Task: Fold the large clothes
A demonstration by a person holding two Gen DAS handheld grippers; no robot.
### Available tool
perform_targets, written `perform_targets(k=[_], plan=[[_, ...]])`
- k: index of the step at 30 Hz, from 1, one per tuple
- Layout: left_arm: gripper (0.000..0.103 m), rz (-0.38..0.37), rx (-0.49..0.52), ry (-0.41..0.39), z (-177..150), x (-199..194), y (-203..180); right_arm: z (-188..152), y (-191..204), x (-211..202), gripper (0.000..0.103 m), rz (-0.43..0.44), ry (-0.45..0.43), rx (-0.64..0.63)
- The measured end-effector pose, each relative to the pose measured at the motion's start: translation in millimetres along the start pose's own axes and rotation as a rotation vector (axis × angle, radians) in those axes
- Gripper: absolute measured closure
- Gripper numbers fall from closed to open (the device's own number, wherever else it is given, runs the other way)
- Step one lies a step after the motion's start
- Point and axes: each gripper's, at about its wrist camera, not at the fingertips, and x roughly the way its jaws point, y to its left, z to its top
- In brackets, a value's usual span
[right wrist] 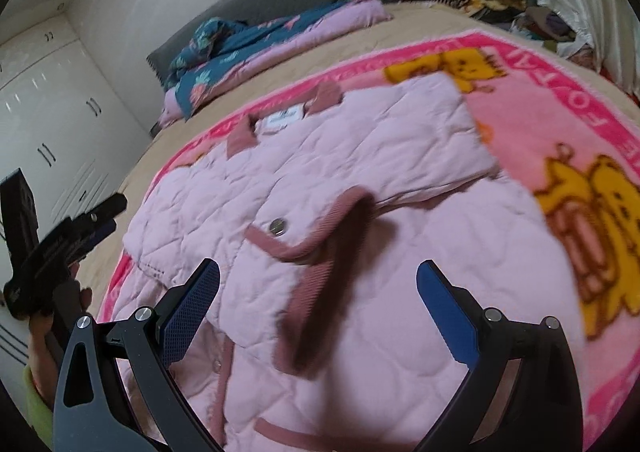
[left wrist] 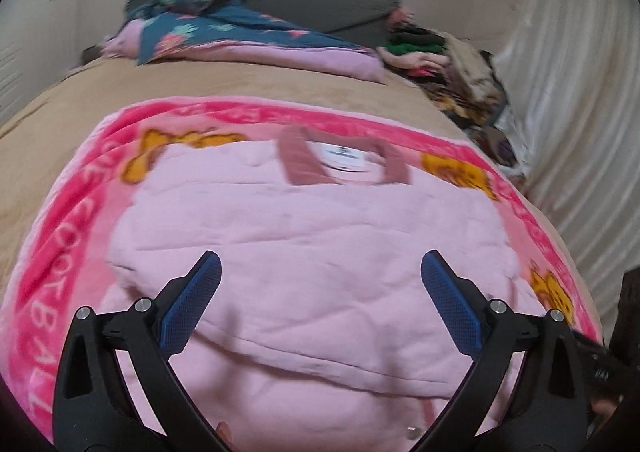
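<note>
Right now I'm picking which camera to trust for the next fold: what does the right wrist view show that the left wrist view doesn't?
Only the right wrist view shows the sleeve folded across the front, the snap button and the white cupboards. Only the left wrist view shows the jacket's plain quilted expanse, cuff and snap hidden. Both show the pink blanket, the collar label and an open, empty claw.

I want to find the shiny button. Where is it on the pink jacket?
In the right wrist view, the silver button sits on the pink jacket, on a pocket flap edged in darker pink, just beyond the open right claw.
</note>
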Motion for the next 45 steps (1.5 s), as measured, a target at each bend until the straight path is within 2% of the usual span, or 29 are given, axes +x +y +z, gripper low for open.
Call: perform_targets(k=[6, 9, 15, 17, 19, 21, 22, 23, 26, 27, 36, 41, 45], plan=[[0.009, 0.056, -0.084, -0.013, 9.3, 0.7, 40.0, -2.8, 11.1, 38.1, 0.005, -0.007, 0.085, 0.023], [0.009, 0.077, -0.115, -0.019, 12.6, -0.9, 55.3, -8.2, 10.8, 53.3, 0.005, 0.029, 0.120, 0.060], [0.009, 0.102, -0.179, -0.028, 17.1, -2.2, 82.4, -12.8, 14.7, 55.4, 0.006, 0.044, 0.093, 0.045], [0.009, 0.103, -0.202, -0.031, 18.2, -2.9, 88.0, -14.0, 14.8, 54.1, 0.015, 0.050, 0.078, 0.039], [0.009, 0.108, -0.217, -0.038, 19.7, -5.0, 93.2, -15.6, 12.7, 50.8, 0.038, 0.068, 0.062, 0.052], [0.009, 0.119, -0.222, -0.046, 20.9, -7.6, 96.5, -14.6, 12.9, 49.4, 0.046, 0.088, 0.058, 0.049], [0.009, 0.126, -0.221, -0.049, 21.3, -8.7, 97.1, -14.1, 15.6, 48.4, 0.053, 0.102, 0.058, 0.032], [0.009, 0.131, -0.219, -0.052, 21.7, -9.2, 97.3, -13.6, 20.0, 46.5, 0.056, 0.113, 0.056, 0.008], [0.009, 0.132, -0.219, -0.053, 22.4, -9.2, 98.2, -11.5, 33.9, 39.6, 0.078, 0.146, 0.037, -0.059], [0.009, 0.134, -0.217, -0.052, 23.2, -9.2, 97.4, -10.2, 40.1, 34.2, 0.080, 0.144, 0.022, -0.091], [0.009, 0.129, -0.217, -0.080, 27.3, -9.1, 98.1, 40.5, 118.7, -32.3, 0.086, 0.121, -0.204, -0.518], [0.009, 0.132, -0.219, -0.080, 26.0, -4.6, 99.0, 76.1, 133.7, -55.2, 0.086, 0.081, -0.305, -0.627], [0.009, 0.126, -0.204, -0.087, 27.9, -1.3, 94.6, 99.9, 126.8, -58.7, 0.087, 0.057, -0.326, -0.622]])
